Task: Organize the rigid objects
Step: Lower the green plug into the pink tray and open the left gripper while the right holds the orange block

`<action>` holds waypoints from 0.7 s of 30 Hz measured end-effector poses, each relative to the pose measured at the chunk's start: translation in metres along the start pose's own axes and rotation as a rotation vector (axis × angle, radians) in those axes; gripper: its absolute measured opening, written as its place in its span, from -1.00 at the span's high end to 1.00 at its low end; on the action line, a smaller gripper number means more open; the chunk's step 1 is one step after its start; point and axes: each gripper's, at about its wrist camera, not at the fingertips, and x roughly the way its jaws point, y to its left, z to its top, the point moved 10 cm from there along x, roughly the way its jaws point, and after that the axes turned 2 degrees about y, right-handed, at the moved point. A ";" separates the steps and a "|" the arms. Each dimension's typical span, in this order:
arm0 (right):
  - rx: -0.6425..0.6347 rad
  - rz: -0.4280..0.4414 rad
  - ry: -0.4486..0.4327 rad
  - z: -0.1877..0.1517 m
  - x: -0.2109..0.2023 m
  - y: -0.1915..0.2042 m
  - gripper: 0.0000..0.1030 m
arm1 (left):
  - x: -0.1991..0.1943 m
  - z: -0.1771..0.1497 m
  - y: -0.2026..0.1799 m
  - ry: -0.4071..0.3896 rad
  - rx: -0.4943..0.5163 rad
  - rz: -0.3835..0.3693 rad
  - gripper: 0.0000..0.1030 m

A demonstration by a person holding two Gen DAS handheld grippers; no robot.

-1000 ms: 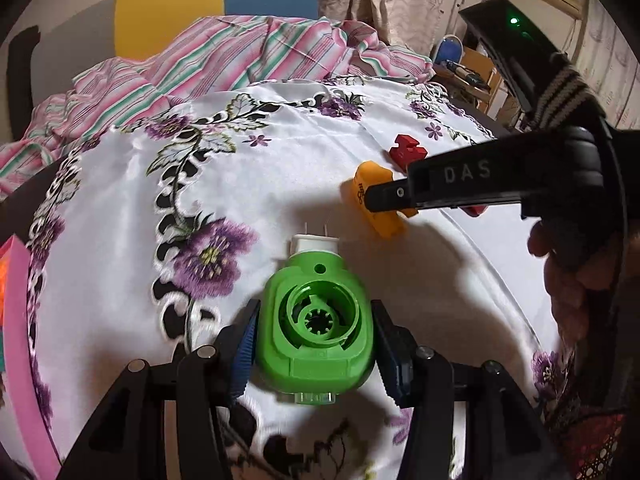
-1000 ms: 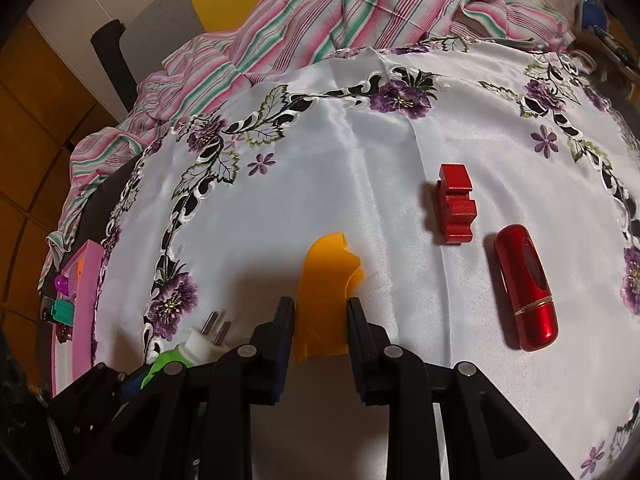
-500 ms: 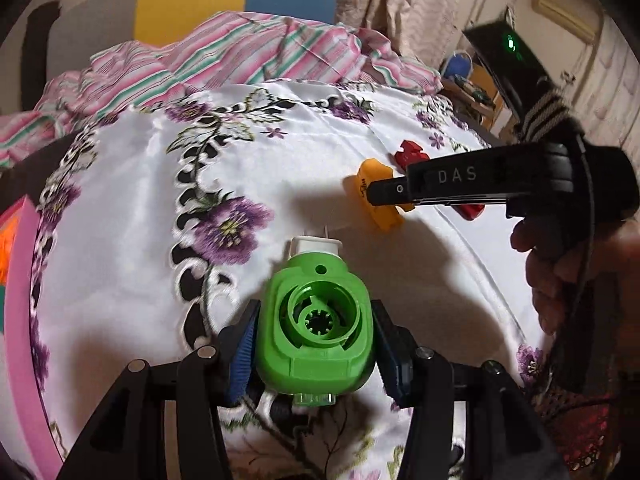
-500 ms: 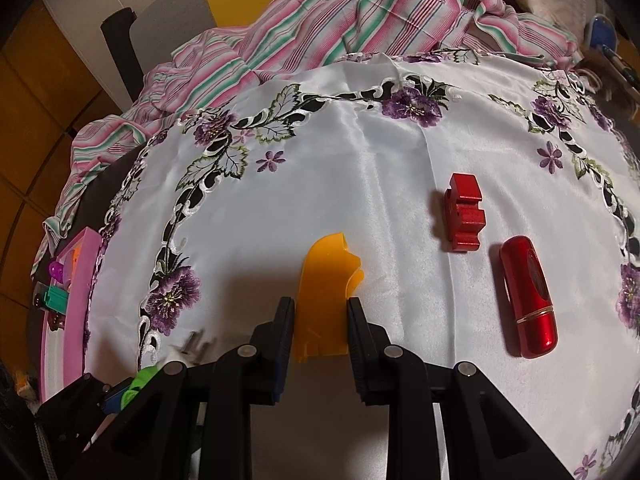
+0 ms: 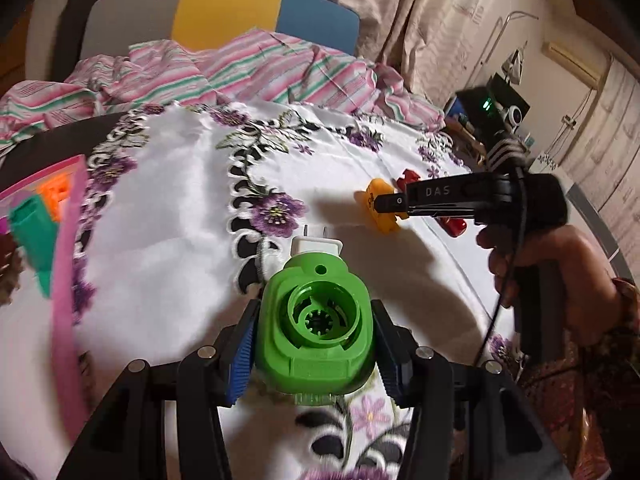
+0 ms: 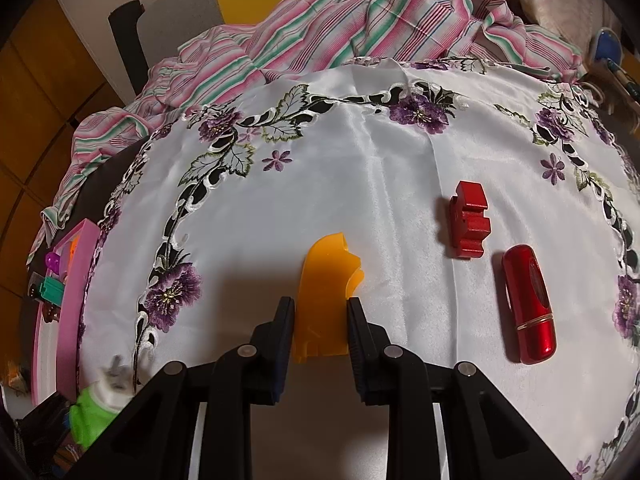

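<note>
My left gripper (image 5: 312,344) is shut on a green plug-in device (image 5: 316,326) with a white two-pin plug (image 5: 316,246) at its far end, held above the floral tablecloth (image 5: 180,216). In the right wrist view the same green plug-in device (image 6: 94,414) shows blurred at the lower left. My right gripper (image 6: 320,320) is shut on an orange plastic piece (image 6: 326,292) resting on the cloth; the left wrist view shows that orange plastic piece (image 5: 380,204) pinched by the right gripper (image 5: 380,203). A red block (image 6: 468,220) and a red cylinder case (image 6: 528,304) lie to its right.
A pink tray (image 5: 66,264) holding several small coloured items sits at the table's left edge; the pink tray (image 6: 70,312) also shows in the right wrist view. A striped cloth (image 6: 360,20) is heaped at the far side. A person's hand (image 5: 552,276) grips the right tool's handle.
My left gripper has carried the green device leftward and a little up, bringing the pink tray into its view. The right gripper has stayed on the orange piece.
</note>
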 end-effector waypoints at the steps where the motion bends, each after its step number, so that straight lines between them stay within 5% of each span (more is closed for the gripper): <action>1: -0.002 0.000 -0.001 0.000 0.000 0.000 0.49 | -0.007 -0.001 0.003 -0.012 -0.003 0.002 -0.02; 21: -0.054 -0.003 -0.049 0.004 -0.008 0.012 0.49 | -0.115 -0.025 0.168 -0.176 -0.288 0.228 -0.02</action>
